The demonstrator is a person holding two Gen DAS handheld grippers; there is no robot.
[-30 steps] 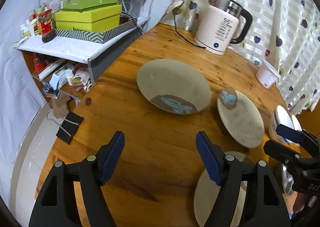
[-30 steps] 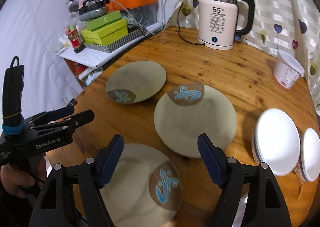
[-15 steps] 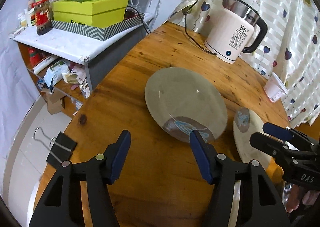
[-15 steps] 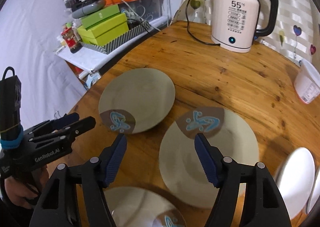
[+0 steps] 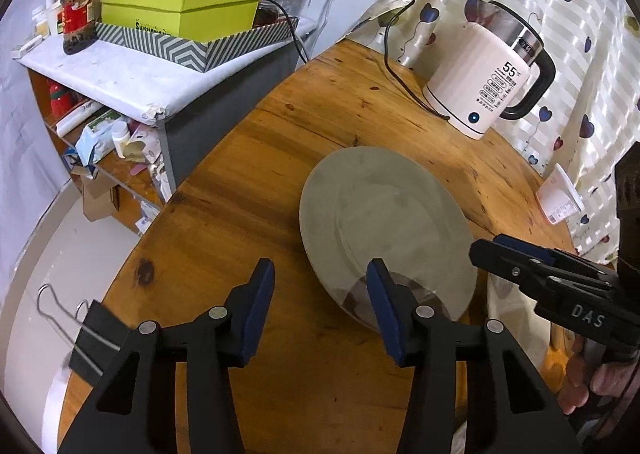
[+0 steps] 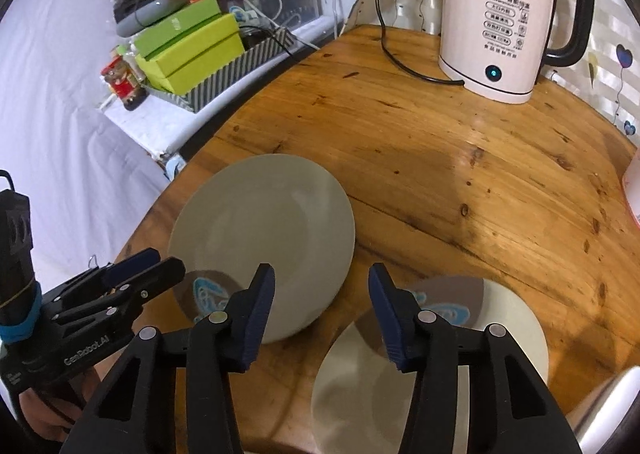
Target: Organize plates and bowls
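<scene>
A grey-green plate (image 5: pixel 380 222) with a brown patch and blue motif at its near rim lies on the round wooden table (image 5: pixel 248 174); it also shows in the right wrist view (image 6: pixel 264 230). My left gripper (image 5: pixel 320 294) is open and empty just short of that rim, its right finger over the patch. A second plate (image 6: pixel 460 358) of the same kind lies to the right. My right gripper (image 6: pixel 322 294) is open and empty above the gap between the two plates. The left gripper shows at lower left in the right wrist view (image 6: pixel 132 282).
A white electric kettle (image 6: pixel 504 26) with its cord stands at the table's far side. A white cup (image 5: pixel 558 196) stands near the curtain. A side shelf with green boxes (image 5: pixel 180 2) borders the table on the left. A binder clip (image 5: pixel 96 342) lies at the near left edge.
Both grippers have moved forward and left towards the far-left plate. The white bowls and the nearest plate have dropped out of view. Both jaws stay open.
</scene>
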